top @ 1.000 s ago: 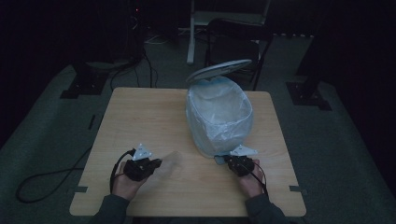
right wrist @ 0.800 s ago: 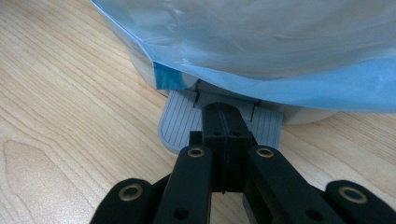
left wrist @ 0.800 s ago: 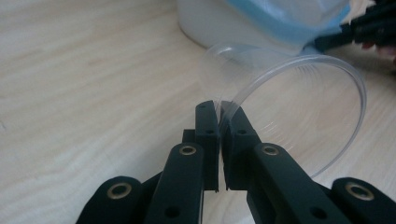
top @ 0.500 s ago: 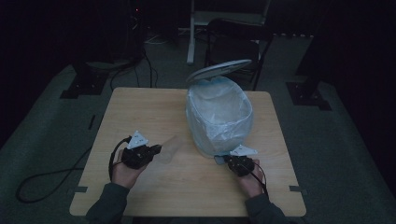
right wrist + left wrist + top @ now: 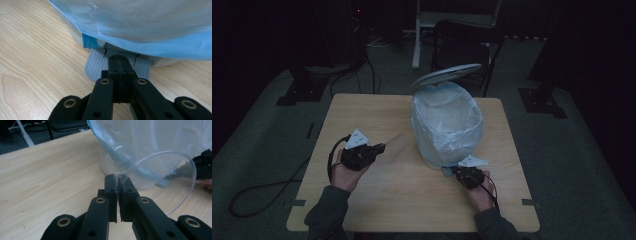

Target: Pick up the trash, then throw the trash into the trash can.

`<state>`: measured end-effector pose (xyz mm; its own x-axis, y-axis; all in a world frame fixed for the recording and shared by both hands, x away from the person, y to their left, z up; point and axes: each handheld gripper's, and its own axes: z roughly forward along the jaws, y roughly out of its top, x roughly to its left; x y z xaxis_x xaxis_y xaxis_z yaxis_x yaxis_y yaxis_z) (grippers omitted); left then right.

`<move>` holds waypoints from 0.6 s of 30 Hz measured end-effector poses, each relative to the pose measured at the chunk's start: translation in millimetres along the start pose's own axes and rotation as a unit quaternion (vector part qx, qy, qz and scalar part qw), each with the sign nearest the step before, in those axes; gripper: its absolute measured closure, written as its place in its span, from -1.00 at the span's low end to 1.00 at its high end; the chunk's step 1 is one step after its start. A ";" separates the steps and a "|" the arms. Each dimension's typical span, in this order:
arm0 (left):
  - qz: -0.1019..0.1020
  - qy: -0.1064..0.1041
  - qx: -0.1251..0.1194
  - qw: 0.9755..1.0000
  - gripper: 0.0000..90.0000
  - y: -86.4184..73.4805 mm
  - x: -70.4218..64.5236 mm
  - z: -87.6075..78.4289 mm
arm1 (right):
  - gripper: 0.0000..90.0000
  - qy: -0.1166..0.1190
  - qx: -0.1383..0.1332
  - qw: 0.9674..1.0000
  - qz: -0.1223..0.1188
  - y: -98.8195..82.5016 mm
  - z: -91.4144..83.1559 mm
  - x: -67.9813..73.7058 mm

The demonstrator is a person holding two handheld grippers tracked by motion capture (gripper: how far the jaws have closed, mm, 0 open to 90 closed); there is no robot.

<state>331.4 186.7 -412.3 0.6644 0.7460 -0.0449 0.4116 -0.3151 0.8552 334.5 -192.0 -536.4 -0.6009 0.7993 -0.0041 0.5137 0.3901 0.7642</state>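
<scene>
You had the left gripper (image 5: 379, 148) pinched on the rim of a clear plastic cup (image 5: 152, 182), holding it off the table (image 5: 362, 110) to the left of the pedal bin (image 5: 447, 125), whose lid (image 5: 447, 76) stood open. Your right gripper (image 5: 120, 60), its jaws pressed together with nothing between them, bore down on the grey pedal (image 5: 97, 66) at the foot of the bin. The step in hand looked like carrying the cup to the open bin while the pedal kept the lid up. The next move, as I judge it, called for lifting the cup above the blue liner (image 5: 447, 107), bringing it over the mouth and only then letting go, with the right gripper kept firm on the pedal. The left gripper view showed how thin the hold was, the jaws nipping just the rim with the cup tipped sideways; the high view gave you the open lid and the gap between cup and bin.
</scene>
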 end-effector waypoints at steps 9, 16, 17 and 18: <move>0.003 -0.002 -0.014 1.000 0.93 12.9 1.5 -4.0 | 1.00 0.000 -0.001 1.000 -0.002 0.1 0.0 -0.4; 0.005 -0.006 -0.022 1.000 0.93 20.1 2.0 -6.5 | 1.00 0.000 0.000 1.000 0.000 0.0 -0.1 -0.4; 0.006 -0.008 -0.023 1.000 0.93 21.3 2.2 -7.2 | 1.00 0.001 0.000 1.000 0.000 0.0 -0.1 -0.5; 0.006 -0.009 -0.025 1.000 0.93 22.5 2.5 -7.8 | 1.00 0.001 0.000 1.000 0.000 0.0 -0.1 -0.6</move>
<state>337.4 186.0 -389.2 0.6802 0.7318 -0.0425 0.3720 -0.2946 0.8802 334.7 -192.5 -536.3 -0.6016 0.7988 -0.0031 0.5137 0.3899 0.7642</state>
